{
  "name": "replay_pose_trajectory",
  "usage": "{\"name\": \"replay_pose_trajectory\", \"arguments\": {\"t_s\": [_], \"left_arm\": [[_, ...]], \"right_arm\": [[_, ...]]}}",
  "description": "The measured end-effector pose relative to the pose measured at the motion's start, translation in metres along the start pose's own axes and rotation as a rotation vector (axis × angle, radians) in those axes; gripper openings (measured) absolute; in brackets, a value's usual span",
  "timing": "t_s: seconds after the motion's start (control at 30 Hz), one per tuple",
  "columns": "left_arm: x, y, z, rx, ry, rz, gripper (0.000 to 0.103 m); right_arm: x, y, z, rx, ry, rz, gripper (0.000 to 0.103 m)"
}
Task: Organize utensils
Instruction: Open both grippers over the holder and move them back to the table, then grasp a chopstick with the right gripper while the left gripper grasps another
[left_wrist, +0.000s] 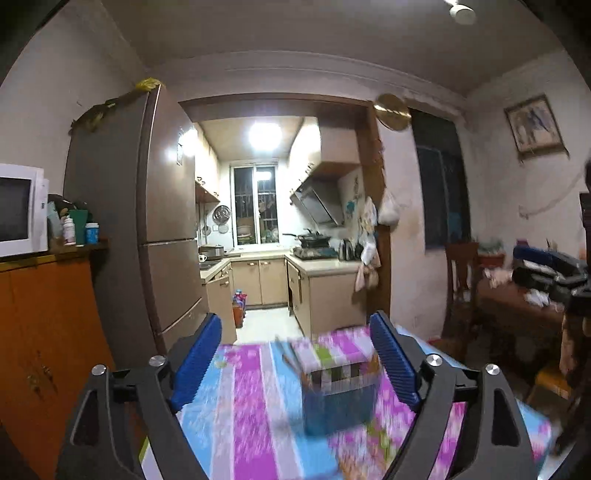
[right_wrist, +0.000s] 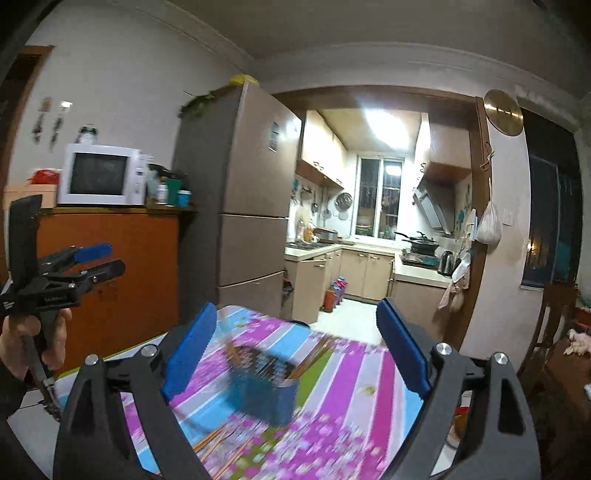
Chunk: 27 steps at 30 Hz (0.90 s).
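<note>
on the floral tablecloth (left_wrist: 243, 398) a blue utensil holder (right_wrist: 264, 391) stands between both wide-open, empty grippers (left_wrist: 295, 354) (right_wrist: 295, 347), likely positioned to collect the loose chopsticks (right_wrist: 218, 439).

Both tongs, left (left_wrist: 295, 332) and right (right_wrist: 297, 321), point level, jaws wide apart and empty.

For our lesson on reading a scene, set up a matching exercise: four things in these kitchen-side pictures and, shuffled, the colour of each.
Things:
1. microwave
2. gripper pads
3. cabinet under the microwave
4. round wall plaque

Colours:
a. gold
b. white
c. orange-brown
d. blue

Pairs: 1-b, 2-d, 3-c, 4-a
</note>
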<state>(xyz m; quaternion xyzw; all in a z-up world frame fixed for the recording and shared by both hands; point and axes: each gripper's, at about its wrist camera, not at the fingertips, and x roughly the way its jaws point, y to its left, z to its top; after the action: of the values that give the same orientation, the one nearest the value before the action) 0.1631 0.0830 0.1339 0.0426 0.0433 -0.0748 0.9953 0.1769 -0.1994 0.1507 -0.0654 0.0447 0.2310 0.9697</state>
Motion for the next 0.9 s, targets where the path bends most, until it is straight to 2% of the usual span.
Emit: {"name": "replay_pose_trajectory", "arguments": {"t_s": [0.17, 0.23, 0.3, 0.4, 0.63, 0.9], "left_arm": [[-0.033, -0.011, -0.090, -0.006, 0.164, -0.054, 0.086], [-0.032, -0.017, -0.129, -0.022, 0.255, -0.105, 0.086], [-0.028, -0.029, -0.167, -0.001, 0.338, -0.130, 0.083], [-0.022, -0.037, -0.210, -0.022, 0.440, -0.176, 0.075], [-0.011, -0.043, -0.243, -0.050, 0.512, -0.237, 0.068], [0.000, -0.050, -0.256, -0.047, 0.542, -0.235, 0.068]], "right_arm": [[-0.031, 0.040, -0.080, 0.061, 0.059, 0.086, 0.082], [-0.034, 0.056, -0.113, 0.094, 0.111, 0.121, 0.060], [-0.029, 0.075, -0.147, 0.108, 0.184, 0.153, 0.049], [-0.019, 0.091, -0.190, 0.162, 0.293, 0.180, 0.047], [-0.026, 0.088, -0.220, 0.223, 0.344, 0.141, 0.047], [-0.025, 0.085, -0.234, 0.240, 0.376, 0.144, 0.047]]}}
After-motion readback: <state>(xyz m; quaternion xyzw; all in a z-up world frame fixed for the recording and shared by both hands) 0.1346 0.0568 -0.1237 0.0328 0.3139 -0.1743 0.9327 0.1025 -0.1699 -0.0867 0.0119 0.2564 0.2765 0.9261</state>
